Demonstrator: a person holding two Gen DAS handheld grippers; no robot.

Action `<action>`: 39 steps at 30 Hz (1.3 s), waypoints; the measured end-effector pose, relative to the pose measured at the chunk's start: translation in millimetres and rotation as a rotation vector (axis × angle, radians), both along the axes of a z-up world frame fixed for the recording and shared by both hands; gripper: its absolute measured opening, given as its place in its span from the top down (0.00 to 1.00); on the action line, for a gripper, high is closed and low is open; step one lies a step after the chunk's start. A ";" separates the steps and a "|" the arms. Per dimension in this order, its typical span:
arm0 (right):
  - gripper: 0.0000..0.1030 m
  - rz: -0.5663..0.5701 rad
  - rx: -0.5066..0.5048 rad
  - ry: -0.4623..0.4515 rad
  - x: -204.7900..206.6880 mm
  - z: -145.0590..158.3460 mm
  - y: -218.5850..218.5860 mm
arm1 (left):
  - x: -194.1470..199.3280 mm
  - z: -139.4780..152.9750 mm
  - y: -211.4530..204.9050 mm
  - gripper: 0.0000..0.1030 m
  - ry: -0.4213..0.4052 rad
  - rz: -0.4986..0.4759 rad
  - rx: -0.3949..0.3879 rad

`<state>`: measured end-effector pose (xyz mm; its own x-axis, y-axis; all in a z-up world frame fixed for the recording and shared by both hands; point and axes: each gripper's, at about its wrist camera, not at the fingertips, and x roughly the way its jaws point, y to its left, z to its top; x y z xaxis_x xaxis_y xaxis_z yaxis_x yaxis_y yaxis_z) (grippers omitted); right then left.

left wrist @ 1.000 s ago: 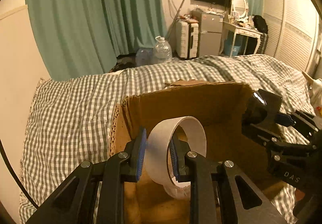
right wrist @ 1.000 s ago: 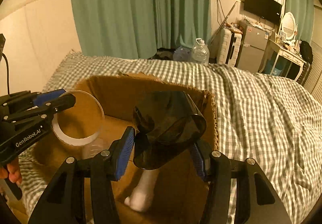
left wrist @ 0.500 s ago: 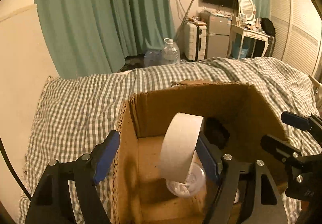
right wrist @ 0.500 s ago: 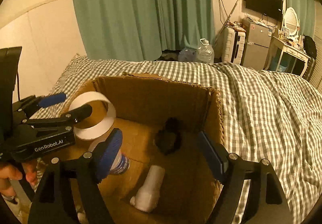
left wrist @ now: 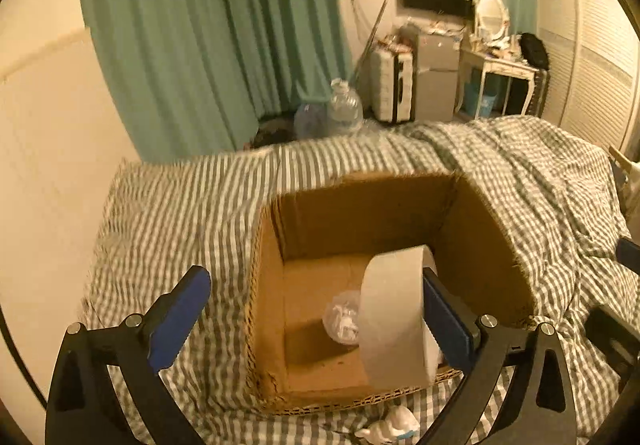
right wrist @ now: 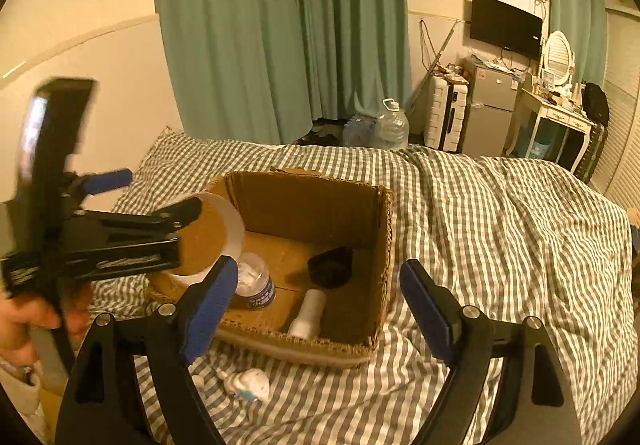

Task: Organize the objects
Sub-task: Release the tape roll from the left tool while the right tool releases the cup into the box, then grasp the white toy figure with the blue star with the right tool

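An open cardboard box (left wrist: 480,229) (right wrist: 384,229) sits on the checked bedspread. My left gripper (left wrist: 316,317) is open wide; a white tape roll (left wrist: 394,319) hangs on its right finger over the box's near edge. It also shows in the right wrist view (right wrist: 224,229), with the left gripper (right wrist: 152,201) at the box's left wall. My right gripper (right wrist: 316,305) is open and empty, above the box's near side. Inside the box lie a dark crumpled object (right wrist: 331,266), a clear plastic bottle (right wrist: 256,281) (left wrist: 344,319) and a white tube (right wrist: 308,315).
Crumpled white wrappers (right wrist: 246,385) (left wrist: 390,423) lie on the checked bedspread (right wrist: 500,245) in front of the box. Green curtains (right wrist: 280,25), water jugs (right wrist: 392,127), a suitcase and a small fridge stand beyond the bed.
Both grippers opened and drew back from the box. The dark object left my right gripper and now lies in the box. The tape roll is no longer clamped and hangs on my left gripper's right finger.
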<state>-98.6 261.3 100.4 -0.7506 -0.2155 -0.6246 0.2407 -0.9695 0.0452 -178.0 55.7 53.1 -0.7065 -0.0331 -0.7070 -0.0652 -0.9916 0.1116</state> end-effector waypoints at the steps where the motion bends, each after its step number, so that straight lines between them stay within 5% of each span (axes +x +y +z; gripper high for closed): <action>1: 0.19 -0.003 0.001 0.001 1.8 -0.4 -0.1 | -3.3 -6.8 -1.5 0.00 -0.025 0.006 0.006; 14: 0.19 0.002 -0.043 -0.072 -27.0 -59.5 12.0 | -24.6 -61.7 -11.7 0.00 -0.062 0.069 0.034; 26: 0.19 0.017 -0.083 -0.094 4.5 -103.4 -7.6 | 71.6 -65.1 -44.7 0.00 0.038 0.075 -0.040; 32: 0.19 0.057 -0.114 -0.176 31.9 -140.7 -41.8 | 116.0 -102.9 -66.4 0.00 0.021 0.101 -0.067; 39: 0.19 0.105 0.035 -0.284 24.4 -197.8 -85.6 | 118.8 -147.3 -73.8 0.00 -0.030 0.132 -0.136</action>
